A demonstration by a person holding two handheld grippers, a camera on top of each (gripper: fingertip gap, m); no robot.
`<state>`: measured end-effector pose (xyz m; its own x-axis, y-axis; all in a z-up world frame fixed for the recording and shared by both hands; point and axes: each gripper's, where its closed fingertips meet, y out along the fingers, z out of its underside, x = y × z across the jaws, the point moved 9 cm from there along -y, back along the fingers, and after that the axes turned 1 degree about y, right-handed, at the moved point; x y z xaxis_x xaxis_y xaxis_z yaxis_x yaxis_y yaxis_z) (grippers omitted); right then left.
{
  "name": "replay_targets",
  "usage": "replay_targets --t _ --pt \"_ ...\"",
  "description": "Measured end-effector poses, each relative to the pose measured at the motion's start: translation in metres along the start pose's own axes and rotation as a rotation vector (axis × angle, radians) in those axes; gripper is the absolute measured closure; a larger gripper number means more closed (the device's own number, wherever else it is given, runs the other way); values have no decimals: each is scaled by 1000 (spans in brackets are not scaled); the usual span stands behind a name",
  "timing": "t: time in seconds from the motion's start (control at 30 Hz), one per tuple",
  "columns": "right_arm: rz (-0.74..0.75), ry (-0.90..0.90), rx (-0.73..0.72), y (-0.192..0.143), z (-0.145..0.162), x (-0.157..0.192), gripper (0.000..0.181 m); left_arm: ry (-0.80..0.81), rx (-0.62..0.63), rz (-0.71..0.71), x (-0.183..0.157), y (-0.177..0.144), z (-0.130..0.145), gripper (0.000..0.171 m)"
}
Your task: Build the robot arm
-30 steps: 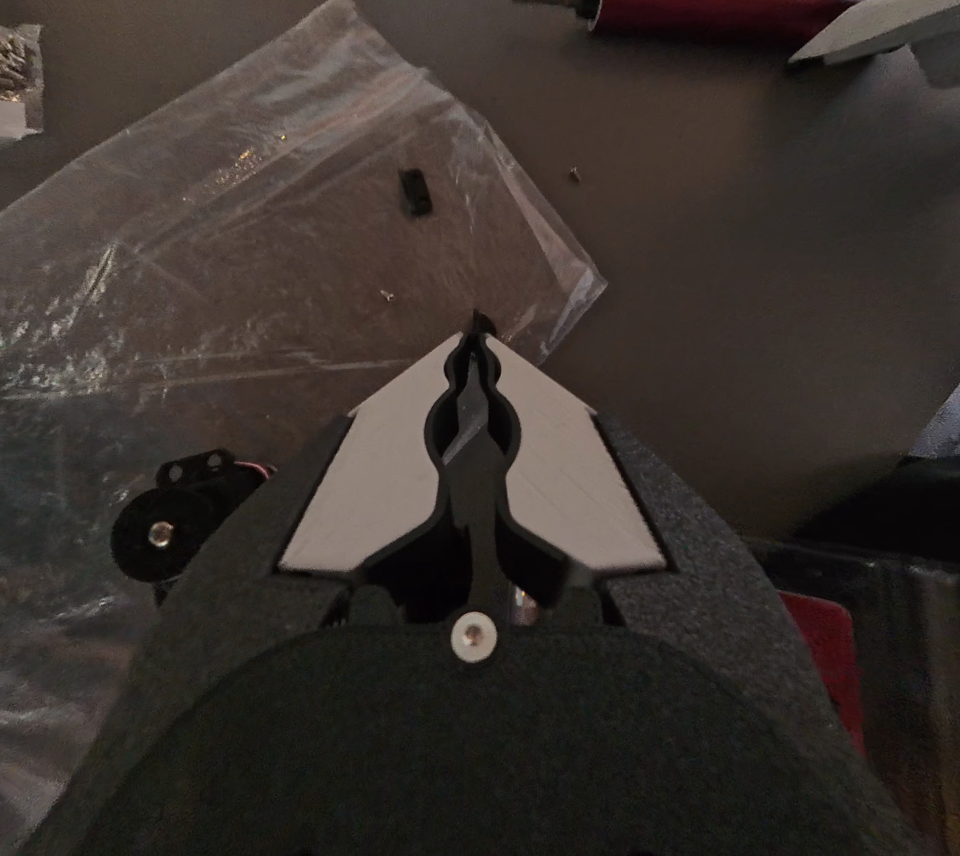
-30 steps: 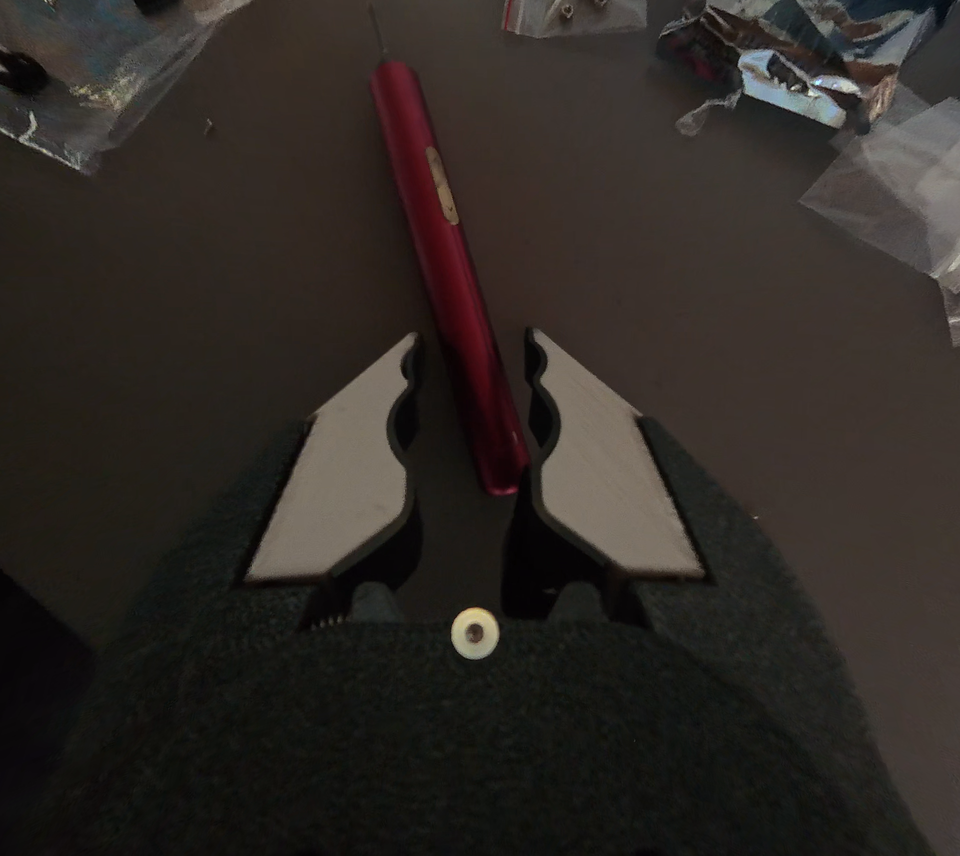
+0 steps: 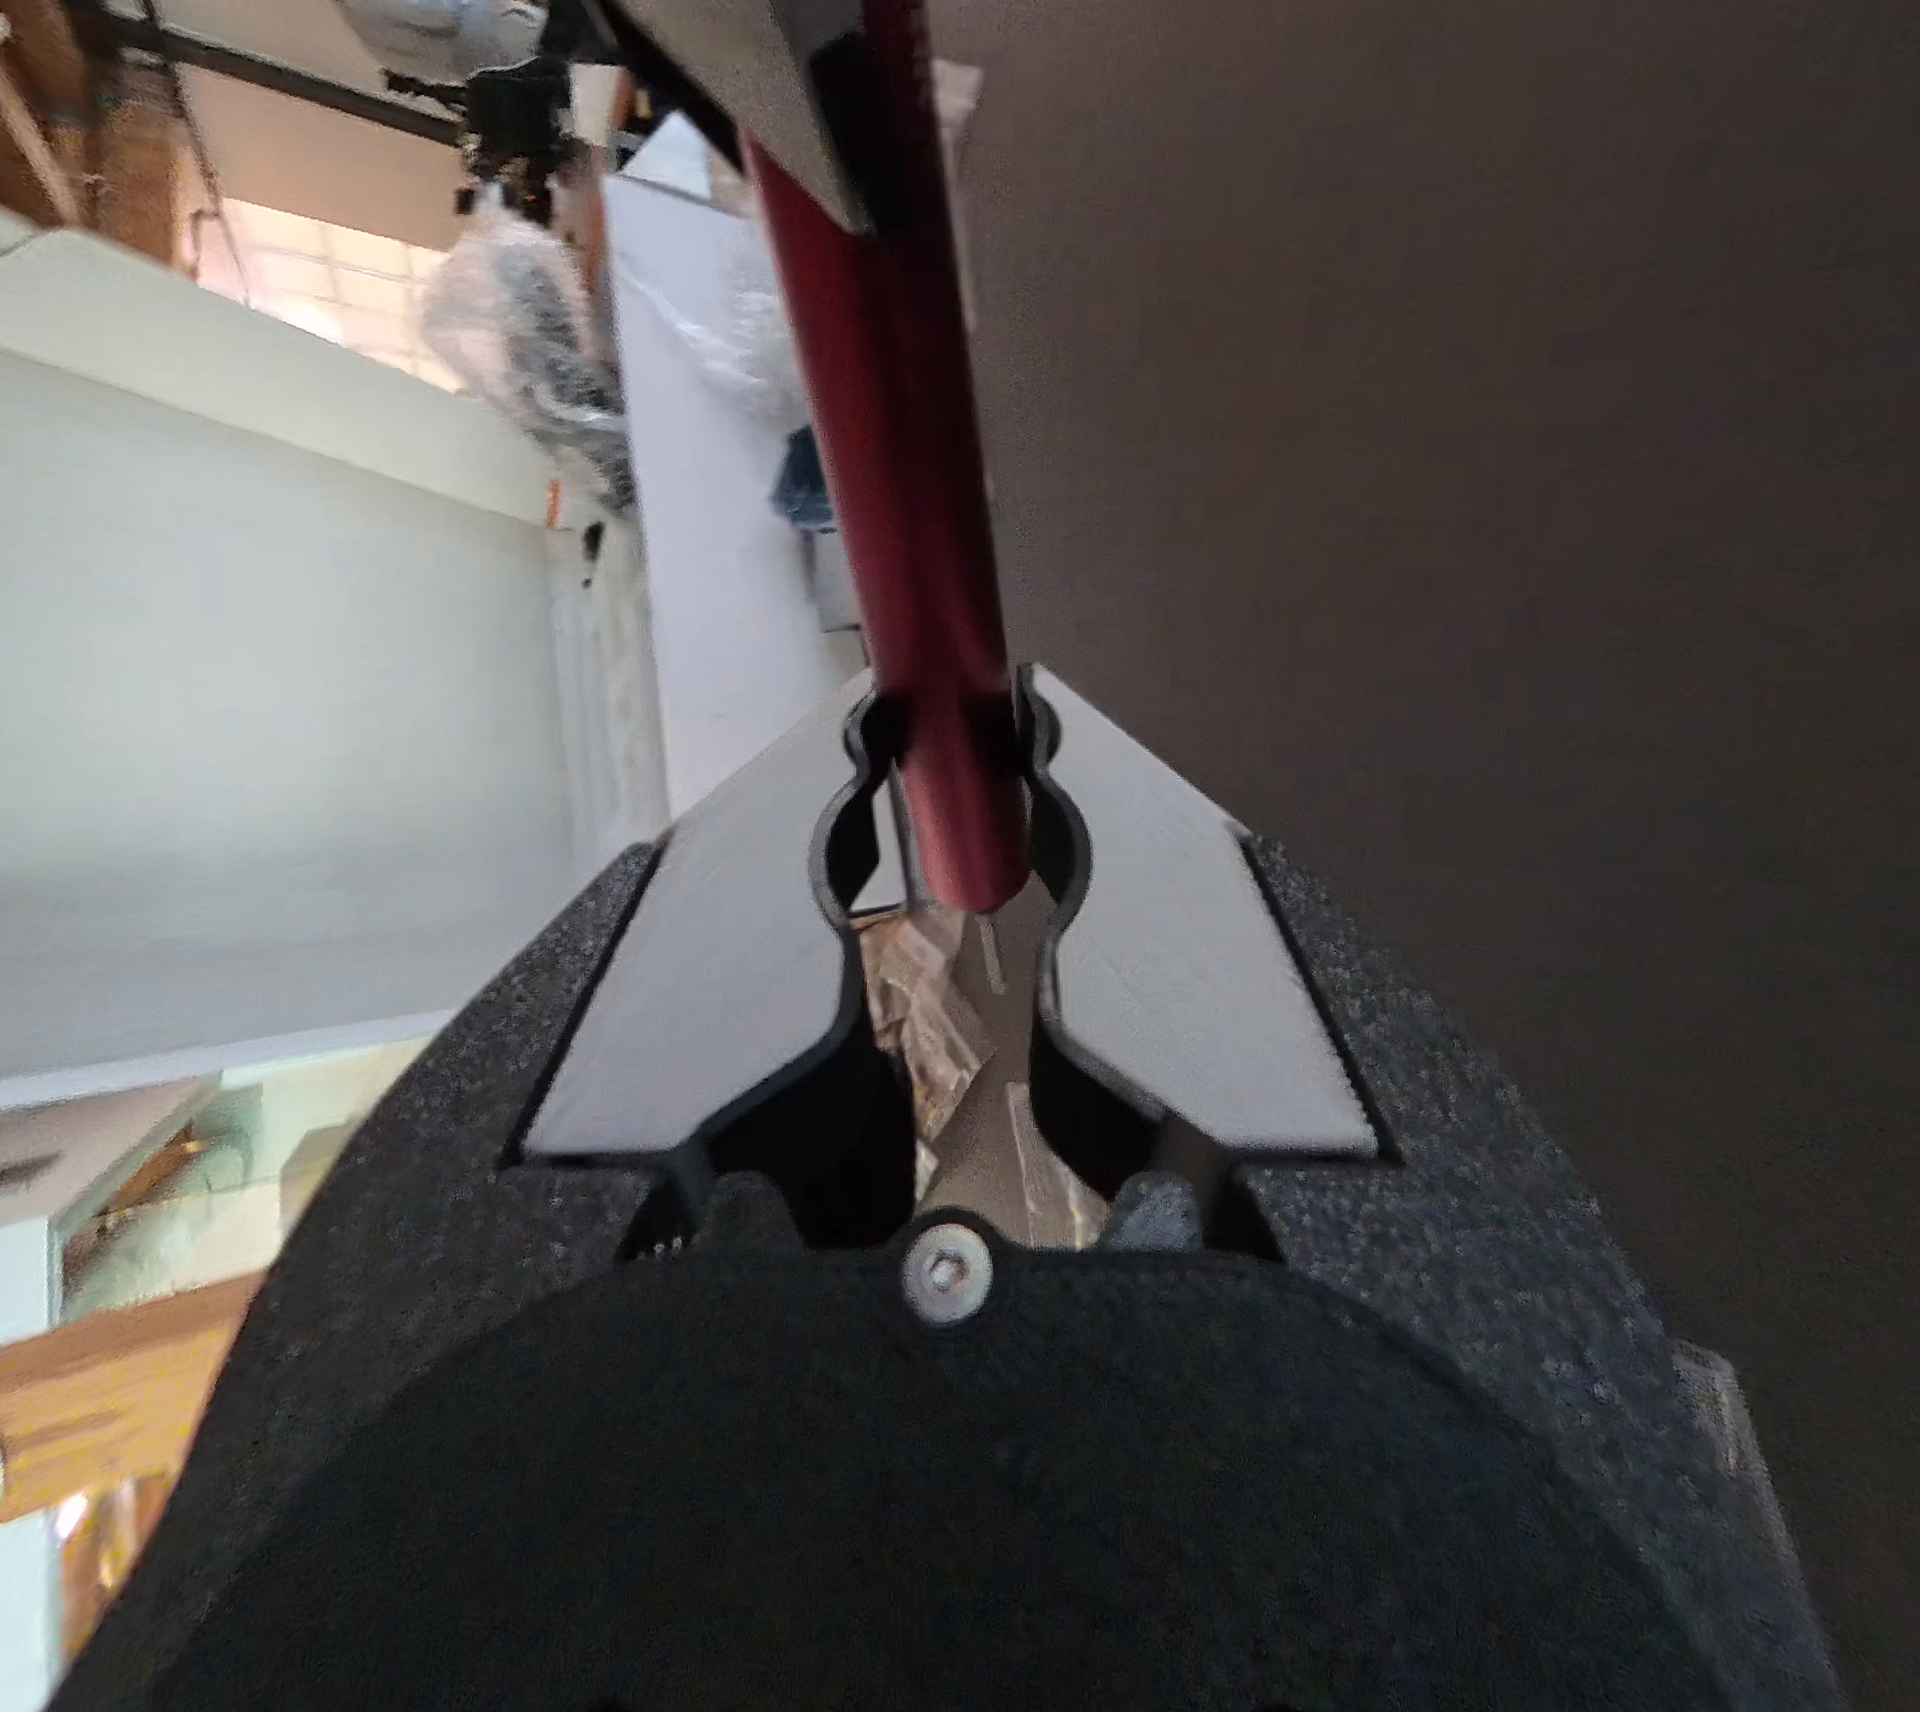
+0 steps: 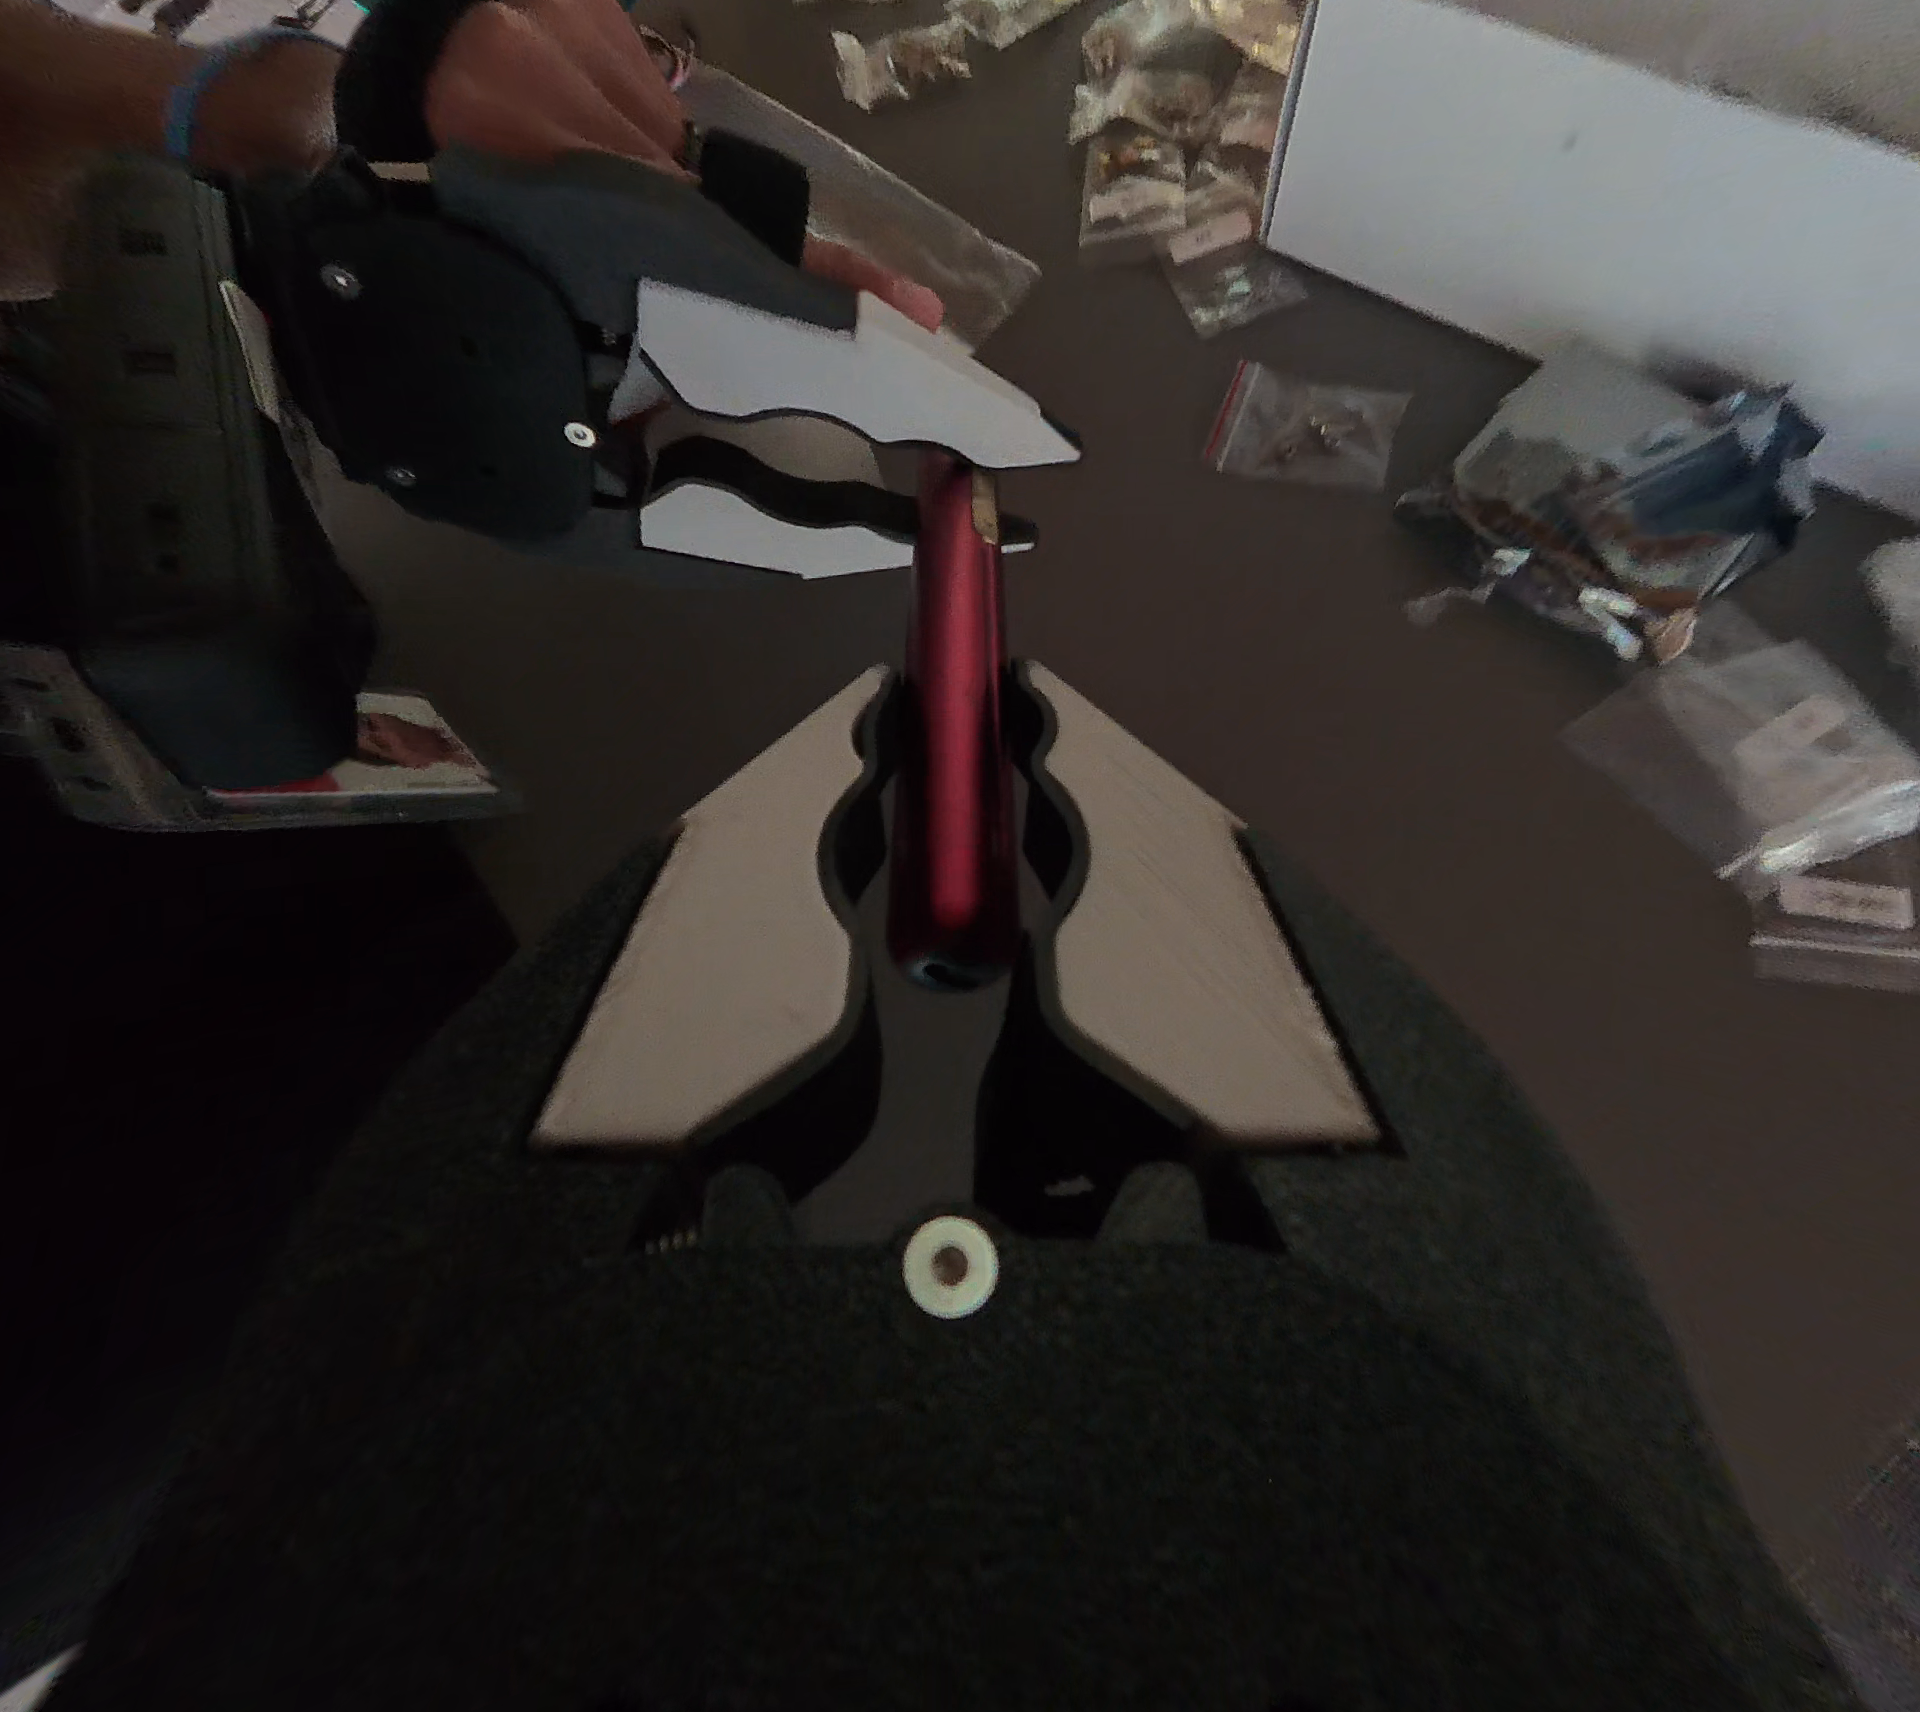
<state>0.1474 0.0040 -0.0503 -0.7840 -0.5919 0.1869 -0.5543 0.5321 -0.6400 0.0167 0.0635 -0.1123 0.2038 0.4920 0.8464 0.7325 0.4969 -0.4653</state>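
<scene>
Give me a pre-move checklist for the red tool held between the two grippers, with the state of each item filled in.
1. right gripper closed on the red screwdriver: ok, its fingers press the rear of the barrel.
2. left gripper closed on the bit end: ok, both fingertips touch the barrel.
3. Grips spaced apart along the barrel: ok, bare red shaft shows between them.
4. Tool off the brown table: ok, it is carried in the air.
5. Bit intact in its end: cannot tell, blurred.
6. Small parts bags away from the tool: ok, they lie farther off on the table.
</scene>
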Motion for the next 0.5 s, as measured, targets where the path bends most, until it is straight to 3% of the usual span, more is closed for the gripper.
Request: replay_targets --t 0.17,0.33,0.4,0.5 --pt "-29 -127 -109 -19 -34 15 158 -123 -66 -149 29 -27 5 151" --pt "21 -195 -444 -68 -30 12 126 -151 -128 -310 57 -55 12 151" --pt "-17 -201 -569 -73 -20 9 125 -185 -176 -272 66 -68 11 152" --pt "-134 -300 -558 -41 -34 29 121 -224 -299 -78 73 -89 1 151"
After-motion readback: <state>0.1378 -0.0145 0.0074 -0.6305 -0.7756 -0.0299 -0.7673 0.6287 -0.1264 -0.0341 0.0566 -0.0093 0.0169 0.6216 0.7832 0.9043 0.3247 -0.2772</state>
